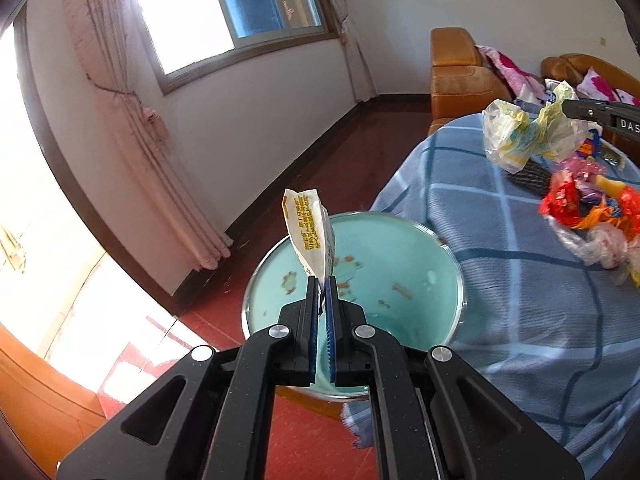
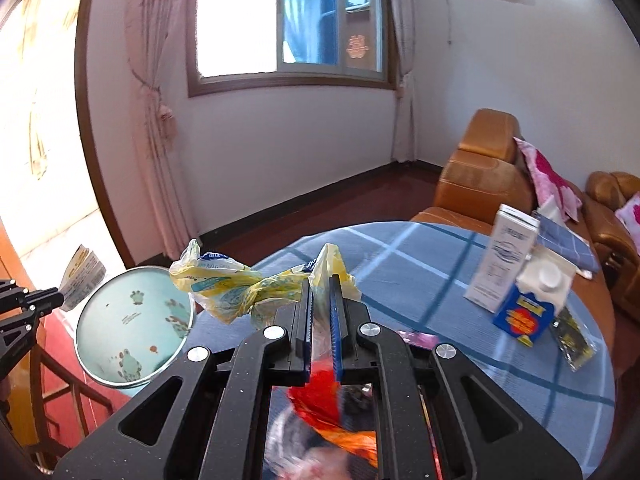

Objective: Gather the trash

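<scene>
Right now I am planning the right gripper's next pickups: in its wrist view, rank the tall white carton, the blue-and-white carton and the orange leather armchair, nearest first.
From the right gripper:
1. Blue-and-white carton, on the table, right.
2. Tall white carton, just behind it.
3. Orange leather armchair, beyond the table's far edge.

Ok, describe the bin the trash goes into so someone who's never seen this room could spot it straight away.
Start at the round table with the blue checked cloth. Just off its edge, toward the curtained doorway, stands a round pale turquoise bin with a shiny metal rim. Cartoon animal prints on its inner wall set it apart, and it is the only open container there.
</scene>
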`<move>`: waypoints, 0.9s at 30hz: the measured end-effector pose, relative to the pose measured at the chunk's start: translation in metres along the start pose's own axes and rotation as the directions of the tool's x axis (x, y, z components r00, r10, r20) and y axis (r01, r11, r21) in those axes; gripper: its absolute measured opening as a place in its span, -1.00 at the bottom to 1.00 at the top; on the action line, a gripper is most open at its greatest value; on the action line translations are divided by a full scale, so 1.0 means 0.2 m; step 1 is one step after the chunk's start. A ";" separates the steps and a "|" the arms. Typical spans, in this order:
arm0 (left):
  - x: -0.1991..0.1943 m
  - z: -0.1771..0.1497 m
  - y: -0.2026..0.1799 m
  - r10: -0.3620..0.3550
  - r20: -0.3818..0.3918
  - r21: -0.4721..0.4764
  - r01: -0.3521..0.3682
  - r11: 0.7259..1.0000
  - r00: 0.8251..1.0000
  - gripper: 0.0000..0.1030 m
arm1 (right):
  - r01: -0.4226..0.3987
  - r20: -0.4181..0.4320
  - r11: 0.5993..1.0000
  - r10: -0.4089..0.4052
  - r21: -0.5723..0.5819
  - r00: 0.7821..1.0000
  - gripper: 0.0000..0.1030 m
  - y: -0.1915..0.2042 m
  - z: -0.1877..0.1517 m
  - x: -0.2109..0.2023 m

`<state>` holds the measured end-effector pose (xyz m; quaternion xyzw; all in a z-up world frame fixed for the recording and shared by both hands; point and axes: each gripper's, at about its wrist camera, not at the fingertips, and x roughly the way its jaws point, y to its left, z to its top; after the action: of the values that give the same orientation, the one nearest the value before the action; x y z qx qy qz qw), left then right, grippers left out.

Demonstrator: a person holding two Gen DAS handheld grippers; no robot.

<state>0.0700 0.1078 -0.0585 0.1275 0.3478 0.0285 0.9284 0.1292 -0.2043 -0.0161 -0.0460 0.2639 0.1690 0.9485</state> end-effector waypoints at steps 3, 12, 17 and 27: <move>0.02 -0.02 0.04 0.021 -0.016 -0.008 -0.021 1.000 1.000 -0.93 | -0.017 -0.010 1.000 0.016 -0.020 1.000 -0.84 0.06 0.01 0.04; 0.07 -0.05 0.11 0.055 -0.041 -0.016 -0.056 0.998 0.998 -0.93 | -0.054 -0.042 0.995 0.051 -0.081 0.998 -0.84 0.21 0.02 0.16; 0.10 -0.07 0.14 0.062 -0.055 -0.016 -0.063 0.998 0.997 -0.93 | -0.072 -0.058 0.991 0.066 -0.111 0.996 -0.84 0.27 0.01 0.22; 0.10 -0.08 0.14 0.056 -0.058 -0.022 -0.057 0.998 0.997 -0.93 | -0.094 -0.083 0.985 0.083 -0.143 0.993 -0.83 0.36 -0.01 0.27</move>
<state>0.0760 0.1403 -0.0761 0.1257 0.3701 0.0625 0.9183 0.1472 -0.1217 -0.0446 -0.1102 0.2888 0.2281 0.9233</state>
